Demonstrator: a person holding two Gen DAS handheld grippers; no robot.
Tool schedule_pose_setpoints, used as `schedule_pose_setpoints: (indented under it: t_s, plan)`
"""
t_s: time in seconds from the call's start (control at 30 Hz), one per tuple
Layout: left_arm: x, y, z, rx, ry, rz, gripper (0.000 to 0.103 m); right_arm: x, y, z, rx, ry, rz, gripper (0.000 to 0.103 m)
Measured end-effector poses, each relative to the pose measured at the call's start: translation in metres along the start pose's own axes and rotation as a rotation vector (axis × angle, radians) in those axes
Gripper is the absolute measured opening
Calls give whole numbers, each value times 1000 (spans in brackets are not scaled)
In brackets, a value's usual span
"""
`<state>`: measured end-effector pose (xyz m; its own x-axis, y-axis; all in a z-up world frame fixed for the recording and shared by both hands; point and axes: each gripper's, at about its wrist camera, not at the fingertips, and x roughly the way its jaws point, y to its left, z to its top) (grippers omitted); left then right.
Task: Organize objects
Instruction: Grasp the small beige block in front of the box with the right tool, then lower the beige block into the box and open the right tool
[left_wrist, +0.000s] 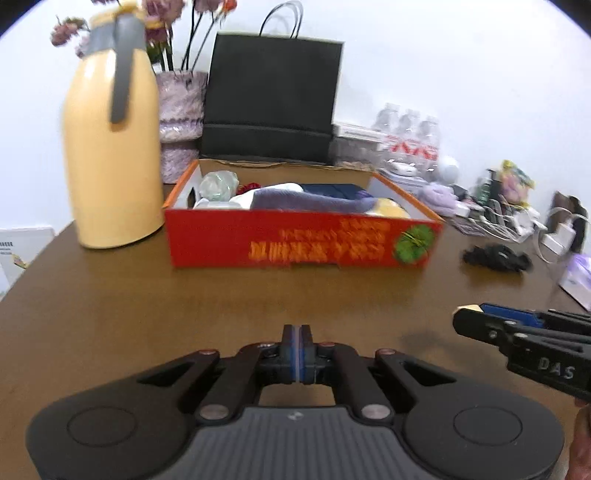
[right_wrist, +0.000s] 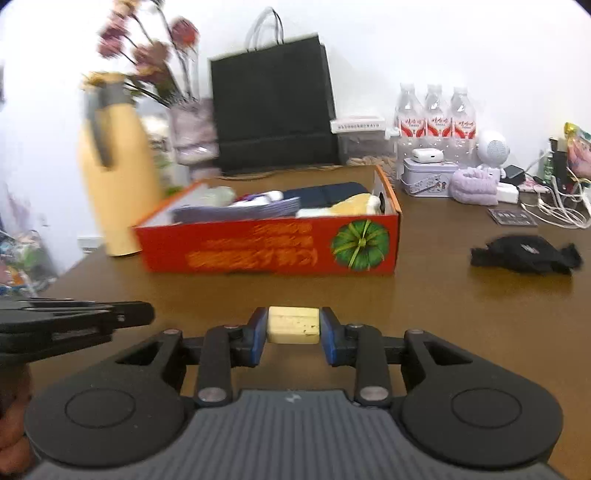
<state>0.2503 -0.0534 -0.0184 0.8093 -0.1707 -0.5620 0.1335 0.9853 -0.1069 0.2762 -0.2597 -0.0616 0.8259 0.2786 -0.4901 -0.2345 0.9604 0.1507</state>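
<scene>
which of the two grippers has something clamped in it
The right gripper: its pads press on a small cream block. The left gripper is shut with nothing between its pads.

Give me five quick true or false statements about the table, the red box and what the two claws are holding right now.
1. The right claw grips a pale block. True.
2. The left claw is wide open. False: it is shut, with nothing between its pads.
3. The red box is empty. False: folded cloth items fill it.
4. A black cloth lies on the table right of the box. True.
5. The black paper bag lies flat. False: it stands upright behind the box.
</scene>
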Motion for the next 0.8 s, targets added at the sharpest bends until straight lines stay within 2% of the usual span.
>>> schedule_pose_setpoints:
  t_s: [0.1, 0.17, 0.23, 0.33, 0.63, 0.8]
  plan:
    - [-62, 3, -30, -33, -38, -78, 1, -66, 16, -25, -40, -24, 25, 31]
    - [-95, 3, -50, -54, -20, -63, 1, -106, 23, -41, -70, -34, 48, 31]
    - [-129, -1, -71, -38, -35, -53, 1, -139, 26, -56, -72, -29, 49, 31]
    - [-159, -8, -90, -5, -41, -35, 1, -169, 29, -72, -53, -12, 42, 31]
    - [-175, -8, -93, -7, -70, -24, 1, -185, 47, -73, -113, -63, 42, 31]
    - [-157, 0, -73, -15, -58, -28, 1, -170, 40, -67, -75, -51, 57, 31]
